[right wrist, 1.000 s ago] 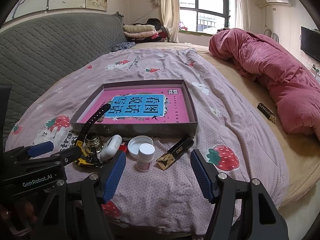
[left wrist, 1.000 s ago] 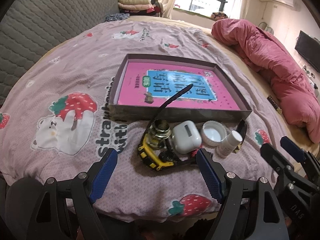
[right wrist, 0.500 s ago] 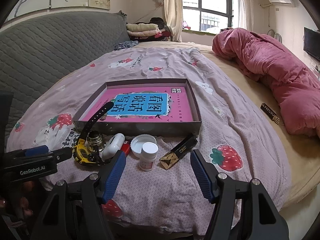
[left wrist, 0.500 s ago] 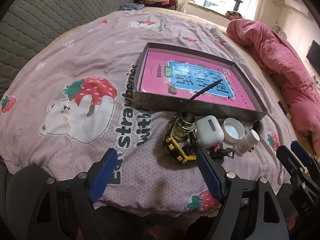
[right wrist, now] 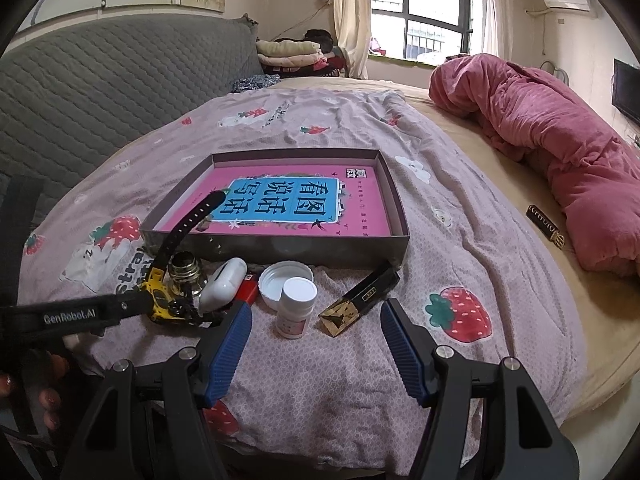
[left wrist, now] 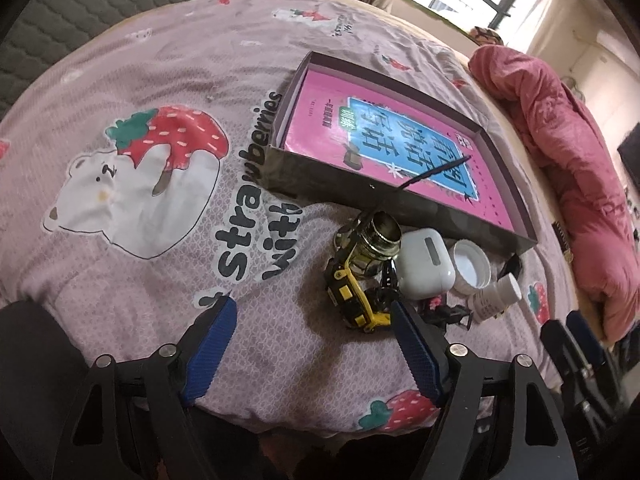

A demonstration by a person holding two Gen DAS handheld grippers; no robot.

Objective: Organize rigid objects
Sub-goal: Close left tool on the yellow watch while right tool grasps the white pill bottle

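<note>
Where the bed's strawberry-print cover [right wrist: 472, 264] dips in front of a shallow dark box [right wrist: 280, 246], a small heap of hard objects waits to be sorted. From the left it holds a yellow-and-black watch [left wrist: 352, 300] with its strap [right wrist: 188, 224] arching up over the box wall, a brass-coloured metal cap [left wrist: 380, 236] leaning on the watch, a white earbud case [left wrist: 426, 266], an upturned white jar lid [right wrist: 286, 282], a small white pill bottle [right wrist: 296, 308] standing upright, and a black-and-gold slim box [right wrist: 362, 300] lying flat. A red item peeks out between the case and the lid; it is too hidden to identify. A pink book [right wrist: 296, 204] lies inside the dark box.

These things look light and stiff. The earbud case is smooth and rounded, so it may slip; a grip across its flatter faces seems safest. The bottle would take a pinch across its body below the cap, and the slim box across its narrow width. The watch looks easiest to lift by its body, since the strap will flex.

The left hand-held gripper [left wrist: 312, 352] hovers just before the watch, jaws spread wide, holding nothing. The right hand-held gripper [right wrist: 316, 350] sits near the bottle and slim box, equally wide and empty. Beyond lie a rolled pink quilt [right wrist: 560, 136] and a grey quilted headboard [right wrist: 100, 80].
</note>
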